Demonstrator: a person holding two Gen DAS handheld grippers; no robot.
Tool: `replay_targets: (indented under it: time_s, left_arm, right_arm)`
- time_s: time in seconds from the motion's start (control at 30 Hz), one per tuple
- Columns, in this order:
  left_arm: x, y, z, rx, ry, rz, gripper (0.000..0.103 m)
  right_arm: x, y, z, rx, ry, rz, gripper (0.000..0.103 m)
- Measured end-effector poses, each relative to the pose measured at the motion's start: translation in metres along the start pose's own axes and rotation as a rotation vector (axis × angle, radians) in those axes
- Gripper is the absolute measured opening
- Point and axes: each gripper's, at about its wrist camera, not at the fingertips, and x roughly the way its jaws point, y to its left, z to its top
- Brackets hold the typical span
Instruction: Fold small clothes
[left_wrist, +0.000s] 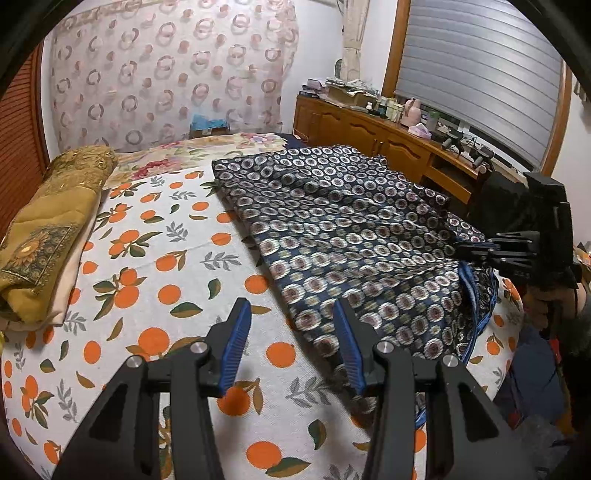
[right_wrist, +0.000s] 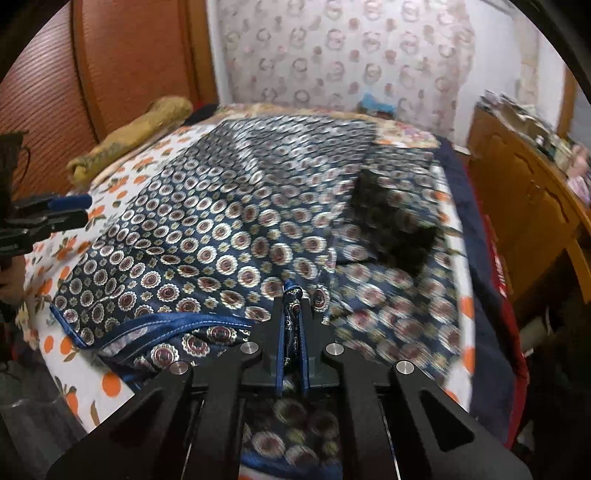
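Orange-print bedsheet (left_wrist: 177, 258) | left gripper (left_wrist: 291, 317) low — jaws apart; right gripper (right_wrist: 291, 299) clamps garment (left_wrist: 351, 229) hem

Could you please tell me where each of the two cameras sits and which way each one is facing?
Left wrist view: on the left tool, open above the orange-print sheet, facing the curtained wall; the right tool and its hand show at right.
Right wrist view: on the right tool, shut on the blue trimmed edge of the navy patterned garment, facing across the bed; the left tool shows at left.
Both share the garment, the sheet and the folded yellow quilt.
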Motion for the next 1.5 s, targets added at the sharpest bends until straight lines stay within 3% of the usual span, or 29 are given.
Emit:
replay_targets:
  time_s: [0.27,0.33,0.43,0.77,0.93,1.07,1.27,1.5]
  left_arm:
    - [0.002,-0.006,0.001,0.01,0.0,-0.001,0.045]
    - [0.003,-0.007,0.0,0.011,0.001,-0.002,0.045]
    - [0.005,-0.008,0.0,0.011,0.004,-0.003,0.045]
    - [0.011,-0.011,-0.003,0.014,0.02,0.003,0.045]
    - [0.015,-0.007,0.0,-0.003,0.017,-0.001,0.045]
    - [0.021,-0.006,0.005,-0.009,0.02,-0.013,0.045]
    - [0.04,0.0,0.016,0.01,0.045,0.04,0.049]
    - [0.067,0.014,0.026,0.015,0.095,0.089,0.05]
  right_arm:
    - [-0.026,-0.02,-0.011,0.061,-0.042,-0.079,0.006]
    - [-0.031,-0.022,-0.009,0.075,-0.055,-0.103,0.021]
    - [-0.036,-0.026,-0.005,0.082,-0.075,-0.109,0.031]
    - [-0.005,-0.024,-0.009,0.093,0.022,-0.088,0.033]
    - [-0.02,-0.034,-0.013,0.104,0.001,-0.105,0.033]
    - [-0.025,-0.047,0.012,0.114,-0.041,-0.091,0.033]
    - [0.005,-0.06,0.078,0.072,-0.073,-0.079,0.033]
    - [0.068,-0.078,0.145,0.099,-0.016,-0.116,0.033]
